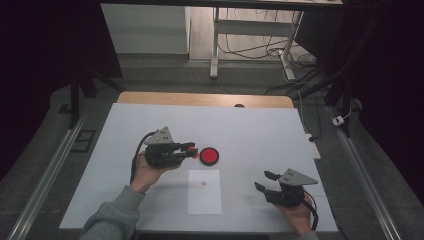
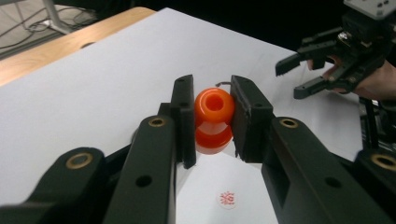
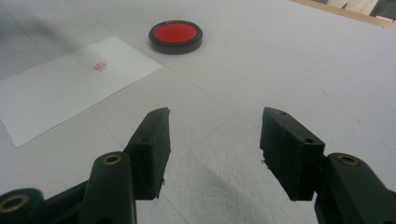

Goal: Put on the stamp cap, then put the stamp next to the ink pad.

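Observation:
An orange hourglass-shaped stamp [image 2: 214,112] sits between the jaws of my left gripper [image 2: 213,88], which is shut on it. In the high view that gripper [image 1: 186,150] hovers left of centre, the stamp [image 1: 192,147] pointing at a round red ink pad [image 1: 209,156] in a black case. A white paper sheet [image 1: 204,200] with a small red mark [image 1: 204,183] lies just in front of the pad. My right gripper [image 1: 262,180] rests low at the front right, open with nothing between its fingers [image 3: 152,140]; it looks towards the pad [image 3: 175,35] and the paper [image 3: 60,88].
The white table top [image 1: 260,130] has a wooden strip [image 1: 200,99] along its far edge. Metal rails run along both sides on the floor. Beyond the table stand desk legs [image 1: 215,50] and loose cables [image 1: 260,50].

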